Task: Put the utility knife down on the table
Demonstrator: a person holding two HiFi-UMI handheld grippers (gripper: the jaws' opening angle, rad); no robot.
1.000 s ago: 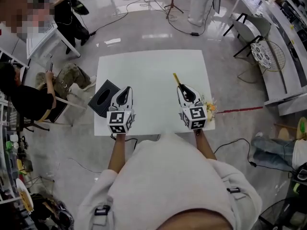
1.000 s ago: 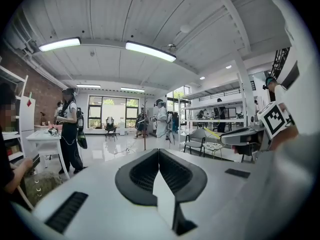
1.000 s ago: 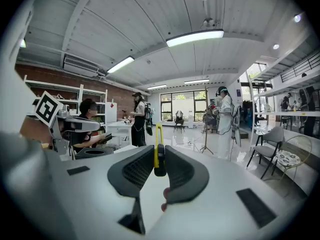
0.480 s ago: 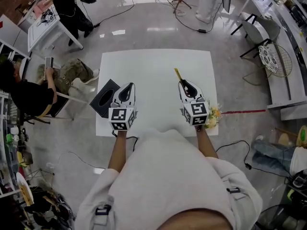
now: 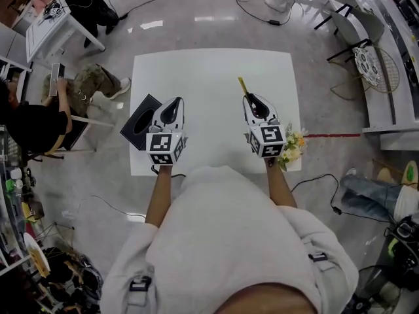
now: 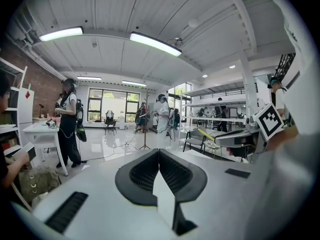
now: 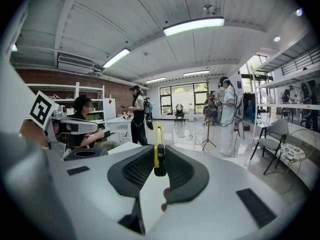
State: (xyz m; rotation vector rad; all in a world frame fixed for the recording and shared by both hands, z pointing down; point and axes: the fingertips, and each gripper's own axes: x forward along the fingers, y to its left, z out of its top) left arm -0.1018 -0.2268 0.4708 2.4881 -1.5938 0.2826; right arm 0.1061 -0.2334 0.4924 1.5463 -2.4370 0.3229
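Right gripper (image 7: 159,151) jaws clamped on utility knife (image 7: 159,165), yellow-black. Knife held over white table (image 5: 203,77), tip projecting forward. Left gripper (image 6: 159,156) jaws together, nothing between, near black box (image 5: 139,131).

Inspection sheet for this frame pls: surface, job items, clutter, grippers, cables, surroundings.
Surface: white table, mostly bare.
Job's things: yellow utility knife, clamped in the right gripper, pointing forward over the table, not yet put down.
Clutter: black box at the table's left edge; flowers at its near right corner.
Grippers: left gripper shut, empty; right shut on the knife.
Cables: black cable on the floor, right of the person; none on the table.
Surroundings: seated person on the left; chair far right.
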